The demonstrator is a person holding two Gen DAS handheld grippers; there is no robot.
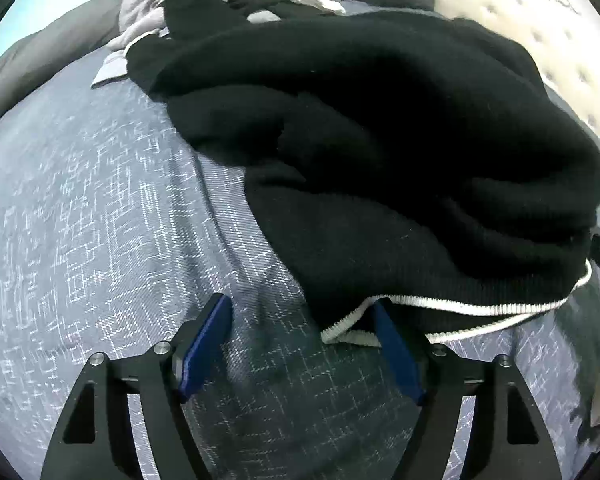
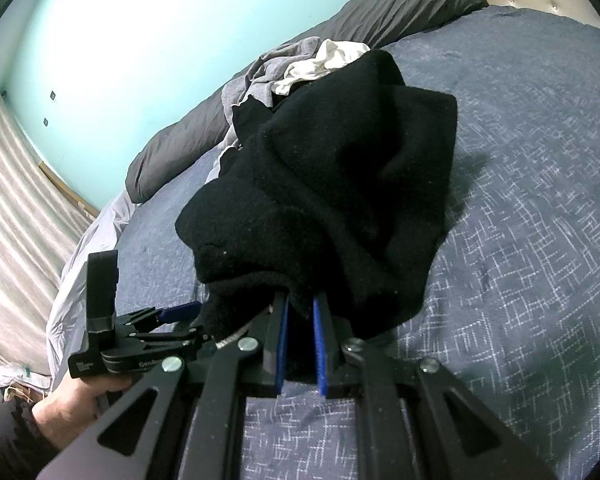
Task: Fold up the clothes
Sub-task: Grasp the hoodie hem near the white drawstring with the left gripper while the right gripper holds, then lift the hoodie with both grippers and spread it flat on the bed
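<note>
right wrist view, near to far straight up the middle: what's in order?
right gripper → black sweater clamped in it → white garment → dark grey pillow → turquoise wall

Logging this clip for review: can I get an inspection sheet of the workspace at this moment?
Surface: bed cover, blue with white line pattern.
Job's things: black sweater with white-trimmed hem, bunched and lifted at one end.
Clutter: heap of grey and white clothes behind it.
Grippers: right gripper shut on sweater; left gripper open at the hem.
Cables: nothing seen.
Surroundings: dark duvet, tufted headboard, turquoise wall, curtain.
</note>
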